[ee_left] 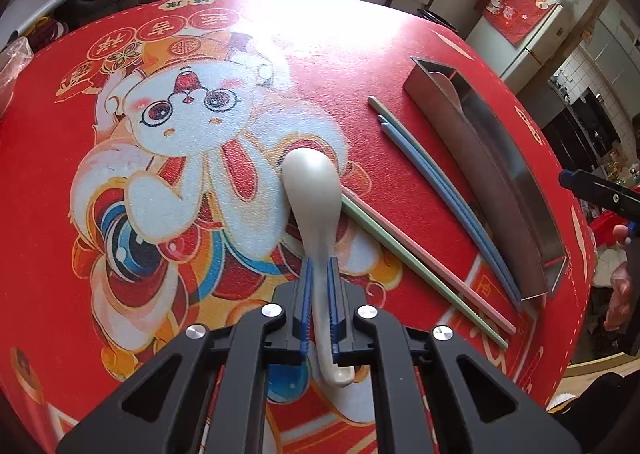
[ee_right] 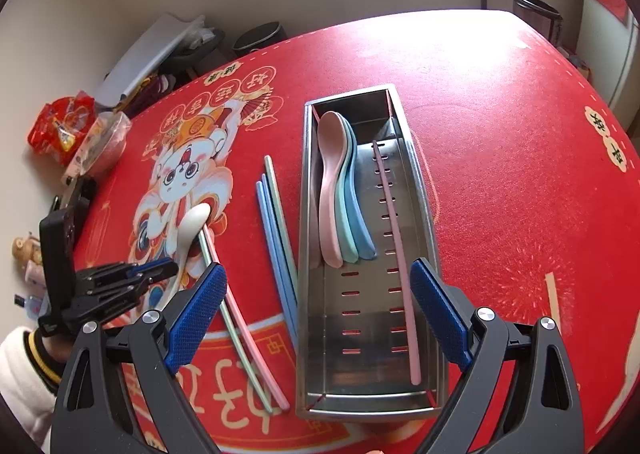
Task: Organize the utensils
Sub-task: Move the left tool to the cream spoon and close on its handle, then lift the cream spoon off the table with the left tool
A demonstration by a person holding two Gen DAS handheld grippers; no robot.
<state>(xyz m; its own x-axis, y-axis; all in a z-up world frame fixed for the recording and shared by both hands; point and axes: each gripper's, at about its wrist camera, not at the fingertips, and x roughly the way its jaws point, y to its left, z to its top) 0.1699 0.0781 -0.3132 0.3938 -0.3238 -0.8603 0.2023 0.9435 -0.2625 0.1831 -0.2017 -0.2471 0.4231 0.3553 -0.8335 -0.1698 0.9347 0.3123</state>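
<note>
Left wrist view: the left gripper (ee_left: 319, 274) pinches the white spoon (ee_left: 312, 194) by its handle, bowl resting on the mat (ee_left: 400, 54). It looks glazed, stiff, slippery and breakable; mid-handle suits. The right gripper (ee_right: 318, 310) hangs spread above the tray (ee_right: 306, 214).

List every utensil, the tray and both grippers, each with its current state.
Left gripper: shut on the white spoon's handle.
White spoon: lying on the tablecloth, gripped, bowl beside the green and pink chopsticks.
Right gripper: open, empty, above the tray.
Metal tray: holds three stacked spoons and one pink chopstick.
Blue chopsticks: on the cloth, outside the tray.
Green and pink chopsticks: on the cloth, outside the tray.
</note>
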